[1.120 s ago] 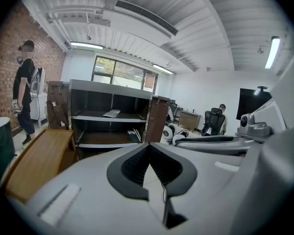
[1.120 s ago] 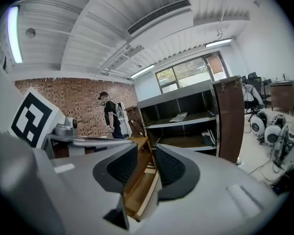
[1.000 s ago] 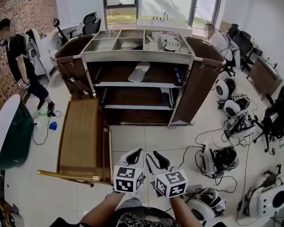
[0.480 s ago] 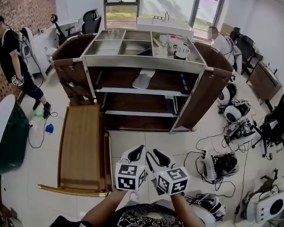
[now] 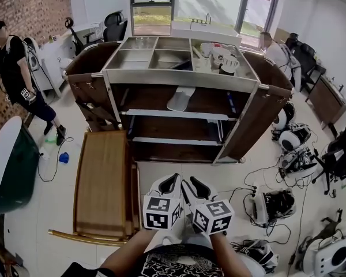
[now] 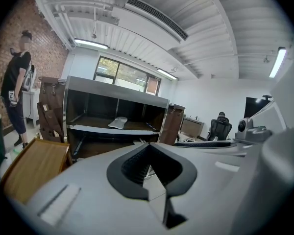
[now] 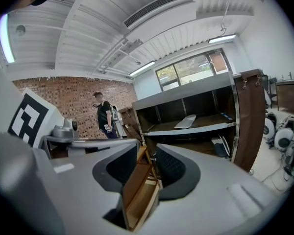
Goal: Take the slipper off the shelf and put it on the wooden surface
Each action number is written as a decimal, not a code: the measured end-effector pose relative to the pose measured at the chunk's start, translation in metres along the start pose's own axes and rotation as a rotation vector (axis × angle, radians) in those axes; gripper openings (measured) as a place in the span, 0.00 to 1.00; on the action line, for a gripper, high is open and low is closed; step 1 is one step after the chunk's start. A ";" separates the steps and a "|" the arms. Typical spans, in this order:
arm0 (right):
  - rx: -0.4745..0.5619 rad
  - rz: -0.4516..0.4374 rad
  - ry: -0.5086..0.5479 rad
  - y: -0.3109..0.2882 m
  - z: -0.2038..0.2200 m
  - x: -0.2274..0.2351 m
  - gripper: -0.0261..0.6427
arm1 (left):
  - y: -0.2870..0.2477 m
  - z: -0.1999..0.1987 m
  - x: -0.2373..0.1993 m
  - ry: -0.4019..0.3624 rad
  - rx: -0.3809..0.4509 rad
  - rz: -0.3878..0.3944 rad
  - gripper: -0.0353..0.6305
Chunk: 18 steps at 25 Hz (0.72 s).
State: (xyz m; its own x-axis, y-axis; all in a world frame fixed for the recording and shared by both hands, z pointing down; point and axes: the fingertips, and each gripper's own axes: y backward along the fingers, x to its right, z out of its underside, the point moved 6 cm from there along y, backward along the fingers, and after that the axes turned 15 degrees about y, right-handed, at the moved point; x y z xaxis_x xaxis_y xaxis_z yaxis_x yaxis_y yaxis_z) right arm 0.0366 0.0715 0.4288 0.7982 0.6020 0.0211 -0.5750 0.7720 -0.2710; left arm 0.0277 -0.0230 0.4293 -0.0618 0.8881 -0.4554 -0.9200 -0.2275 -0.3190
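shelf (image 5: 144, 113) holds slipper (image 5: 180, 100), far end hidden behind cart top rim (image 5: 179, 79).

Left claw (image 5: 170, 182) and right claw (image 5: 195, 184) hover together, open.

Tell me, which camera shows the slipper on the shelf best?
The head view: it looks down on the slipper, showing its outline lying on the upper shelf. The left gripper view and right gripper view catch it from low down, small and nearly edge-on.
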 end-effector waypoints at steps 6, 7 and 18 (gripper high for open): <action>0.019 -0.004 0.003 -0.035 -0.008 0.029 0.18 | -0.034 -0.019 -0.012 0.002 0.024 -0.012 0.06; 0.024 -0.008 0.005 -0.043 -0.010 0.035 0.18 | -0.041 -0.023 -0.014 0.002 0.031 -0.017 0.06; 0.043 -0.101 0.036 -0.142 -0.042 0.110 0.18 | -0.132 -0.071 -0.051 0.023 0.066 -0.135 0.06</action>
State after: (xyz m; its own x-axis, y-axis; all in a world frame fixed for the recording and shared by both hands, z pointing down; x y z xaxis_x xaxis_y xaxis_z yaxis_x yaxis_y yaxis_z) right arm 0.2138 0.0198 0.4286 0.8581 0.5134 0.0110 -0.4977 0.8369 -0.2279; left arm 0.1798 -0.0669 0.4354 0.0721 0.8993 -0.4313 -0.9430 -0.0794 -0.3232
